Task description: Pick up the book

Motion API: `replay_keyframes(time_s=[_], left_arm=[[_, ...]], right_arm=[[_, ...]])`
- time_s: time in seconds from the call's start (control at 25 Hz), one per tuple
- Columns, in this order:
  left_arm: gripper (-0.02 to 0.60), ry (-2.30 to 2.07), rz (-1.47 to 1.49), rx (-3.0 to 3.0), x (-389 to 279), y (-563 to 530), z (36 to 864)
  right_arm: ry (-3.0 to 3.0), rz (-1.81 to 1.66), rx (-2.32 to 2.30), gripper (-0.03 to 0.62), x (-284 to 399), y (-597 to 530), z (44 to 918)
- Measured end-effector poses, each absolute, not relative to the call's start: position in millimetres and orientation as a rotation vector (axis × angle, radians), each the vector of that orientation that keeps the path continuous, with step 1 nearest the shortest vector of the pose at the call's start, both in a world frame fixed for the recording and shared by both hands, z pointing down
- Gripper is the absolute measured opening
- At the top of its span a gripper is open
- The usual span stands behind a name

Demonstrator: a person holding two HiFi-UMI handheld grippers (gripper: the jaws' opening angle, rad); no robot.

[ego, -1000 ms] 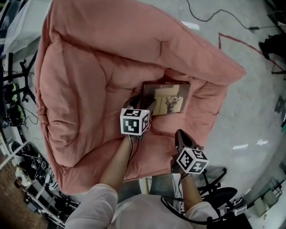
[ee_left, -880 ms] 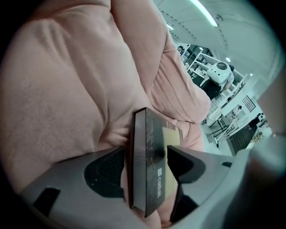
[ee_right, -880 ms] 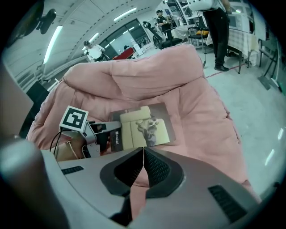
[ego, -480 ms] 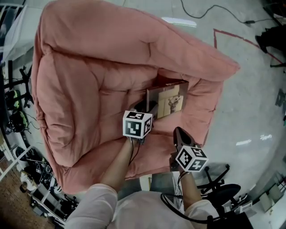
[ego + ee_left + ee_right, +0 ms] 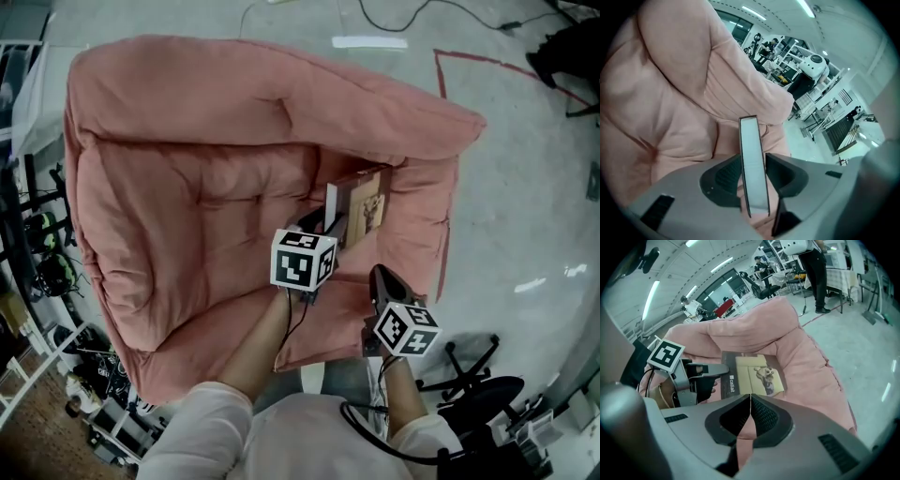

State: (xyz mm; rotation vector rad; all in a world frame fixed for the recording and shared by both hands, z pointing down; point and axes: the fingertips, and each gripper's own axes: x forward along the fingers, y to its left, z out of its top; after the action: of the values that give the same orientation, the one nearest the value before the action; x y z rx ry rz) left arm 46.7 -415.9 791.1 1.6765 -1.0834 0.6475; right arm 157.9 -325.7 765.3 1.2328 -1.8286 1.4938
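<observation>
The book (image 5: pixel 361 208) has a brown and tan cover and stands tilted up on its edge in the hollow of the pink cushion chair (image 5: pixel 197 169). My left gripper (image 5: pixel 323 223) holds the book's near edge. The white page block (image 5: pixel 751 140) runs between both pads of the left gripper (image 5: pixel 753 165), whose jaws are closing on it. The right gripper view shows the book cover (image 5: pixel 754 374) and the left gripper (image 5: pixel 712 370) at its spine. My right gripper (image 5: pixel 380 277) hovers below and right of the book, over the cushion's front edge. The right gripper (image 5: pixel 750 397) is shut and holds nothing.
The cushion chair's thick back and side rolls (image 5: pixel 281 94) wall the book in. Grey floor with a red tape line (image 5: pixel 441 84) and cables lies to the right. A black chair base (image 5: pixel 473 375) stands near my right arm. Racks of gear (image 5: pixel 37 253) line the left.
The book has swung from lying flat to standing on edge, lifted with my left gripper, whose jaws have narrowed onto it. The left hand has drawn back toward me. The right gripper barely shifted.
</observation>
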Motion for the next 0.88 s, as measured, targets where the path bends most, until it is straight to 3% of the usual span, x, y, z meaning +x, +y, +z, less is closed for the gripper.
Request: replay_keyframes(time_s=[0.28,0.36,0.4,0.76,0.88], left_arm=[[0.166,-1.005,0.6,1.555,61.9,-413.5,787.2],[0.232,-0.965,0.635,1.555,78.0,-408.9,793.1],[0.235,-0.967,0.678,1.573,84.8,-408.0,796.2],[0.2,-1.026,0.754,1.613,112.6,-421.0,815.4],[0.159,-1.061,0.767,1.608,105.3,-422.8,818.3]], right_arm=[[-1.81,1.509,1.237,0.031,177.1,-331.2,767.7],[-1.812,1.505,1.24,0.031,178.9,-334.4,764.1],[-1.813,1.506,1.246,0.031,179.9,-335.8,761.4],[-1.801,1.53,1.295,0.031,206.5,-335.5,765.4],[-1.785,1.542,1.316,0.031,213.5,-331.2,769.4]])
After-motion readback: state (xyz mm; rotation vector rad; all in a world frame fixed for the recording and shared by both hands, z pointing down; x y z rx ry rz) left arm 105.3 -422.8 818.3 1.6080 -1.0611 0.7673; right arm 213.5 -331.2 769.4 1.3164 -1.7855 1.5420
